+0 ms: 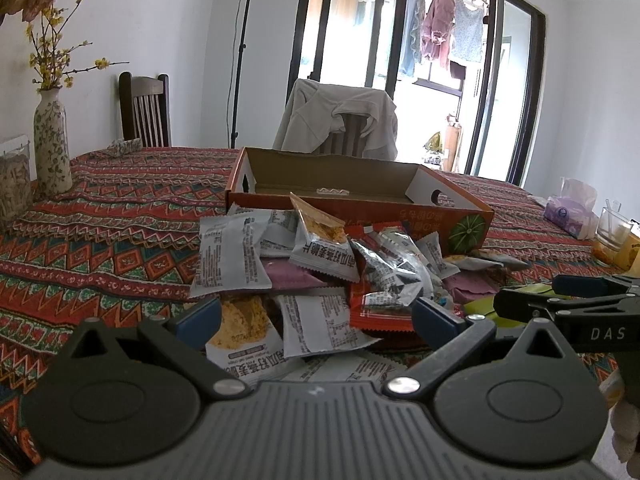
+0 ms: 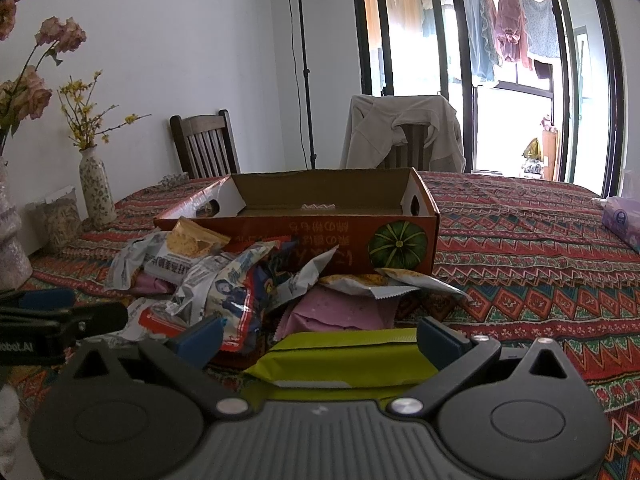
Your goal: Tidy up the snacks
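Note:
A heap of snack packets (image 1: 320, 264) lies on the patterned tablecloth in front of an open orange cardboard box (image 1: 352, 192) with a pumpkin picture; the box looks nearly empty. My left gripper (image 1: 316, 316) is open, its blue pads on either side of white and orange packets at the heap's near edge. My right gripper (image 2: 320, 338) is open around a lime-green packet (image 2: 344, 356), with a pink packet (image 2: 340, 310) just beyond it. The box (image 2: 304, 236) and heap (image 2: 224, 276) also show in the right wrist view. The right gripper's fingers (image 1: 560, 300) show at the left view's right edge.
A flowered vase (image 1: 50, 148) and a jar (image 1: 14, 188) stand at the table's left. A tissue pack (image 1: 570, 216) and a glass cup (image 1: 612, 236) stand at the right. Two chairs (image 1: 340, 124) stand behind the table, one draped with a jacket. A lamp stand (image 2: 304, 68) is by the wall.

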